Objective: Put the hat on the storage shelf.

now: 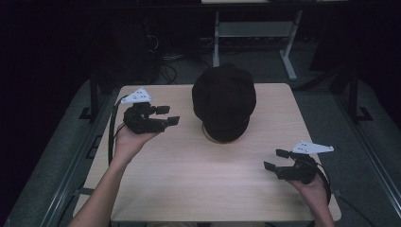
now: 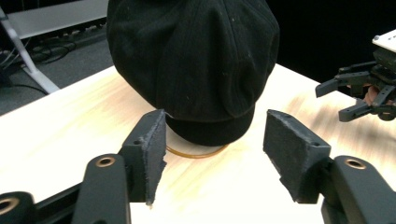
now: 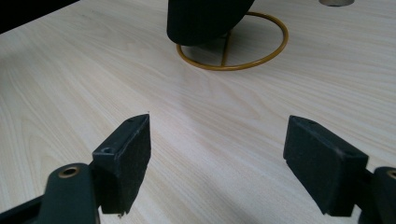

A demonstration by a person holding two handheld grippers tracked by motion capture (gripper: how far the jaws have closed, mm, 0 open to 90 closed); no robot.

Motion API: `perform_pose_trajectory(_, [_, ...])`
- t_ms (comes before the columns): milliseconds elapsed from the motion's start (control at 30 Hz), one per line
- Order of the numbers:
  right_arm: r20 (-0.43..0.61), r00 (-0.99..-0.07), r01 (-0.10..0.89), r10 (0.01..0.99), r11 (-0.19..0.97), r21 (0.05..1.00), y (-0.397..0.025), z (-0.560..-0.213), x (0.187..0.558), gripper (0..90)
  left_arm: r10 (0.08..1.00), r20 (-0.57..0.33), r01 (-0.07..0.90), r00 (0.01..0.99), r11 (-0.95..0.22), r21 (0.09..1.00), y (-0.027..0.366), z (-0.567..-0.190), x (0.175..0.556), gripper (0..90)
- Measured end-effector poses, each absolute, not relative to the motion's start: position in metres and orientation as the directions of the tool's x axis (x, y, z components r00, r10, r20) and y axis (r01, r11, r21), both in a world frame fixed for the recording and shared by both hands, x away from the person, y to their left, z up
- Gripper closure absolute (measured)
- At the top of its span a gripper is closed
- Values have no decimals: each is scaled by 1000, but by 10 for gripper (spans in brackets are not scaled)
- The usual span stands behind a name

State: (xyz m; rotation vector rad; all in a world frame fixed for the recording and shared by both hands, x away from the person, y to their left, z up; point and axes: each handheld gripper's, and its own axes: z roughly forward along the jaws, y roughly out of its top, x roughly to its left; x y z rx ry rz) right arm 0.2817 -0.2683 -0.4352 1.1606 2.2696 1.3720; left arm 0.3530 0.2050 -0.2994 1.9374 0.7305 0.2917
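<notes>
The pale wooden surface (image 1: 198,179) carries a black newsboy cap (image 1: 223,101) toward its far middle, perched on a gold wire stand (image 3: 232,44) whose ring base rests flat on the wood. The left gripper (image 1: 170,115) hovers just left of the cap, jaws spread and holding nothing, aimed at it. The right gripper (image 1: 275,159) sits well apart near the right front corner, likewise released and empty.
</notes>
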Motion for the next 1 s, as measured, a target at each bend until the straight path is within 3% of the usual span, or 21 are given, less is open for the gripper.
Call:
perform_pose_trajectory(367, [176,-661,508,730,262,821,-265,-436,281,220,627,-122,381,770,-296,876,219,-318,334,279])
perform_pose_trajectory(1000, [162,-667,510,727,288,810,-261,-438,277,217,665,-120,393,737,-277,877,243,-352,306,267])
